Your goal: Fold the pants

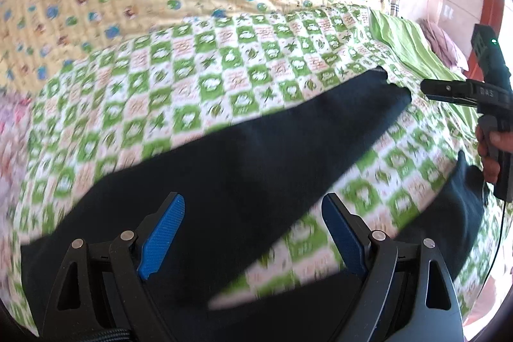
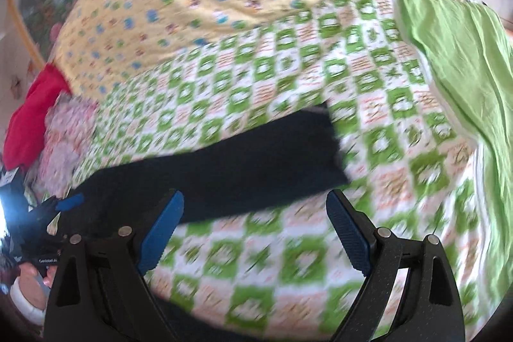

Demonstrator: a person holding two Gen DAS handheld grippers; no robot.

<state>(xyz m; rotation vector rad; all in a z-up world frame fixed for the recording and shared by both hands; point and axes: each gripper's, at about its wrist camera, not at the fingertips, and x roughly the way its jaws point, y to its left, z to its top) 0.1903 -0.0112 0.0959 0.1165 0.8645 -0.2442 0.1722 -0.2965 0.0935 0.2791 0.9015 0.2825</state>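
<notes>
Spread wide, the left gripper is hovering over dark pants, a leg stretching toward two o'clock; the right gripper, likewise spread, is nearing its hem.

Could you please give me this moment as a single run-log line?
left tool: open, above pants | right tool: open, empty | pants: spread on checked quilt, legs apart, unfolded

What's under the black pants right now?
The black pants lie spread on the green-and-white checked quilt, which shows all around the legs and between them. Whatever sits directly beneath the fabric is covered. Both the left gripper and right gripper are open above them.
</notes>
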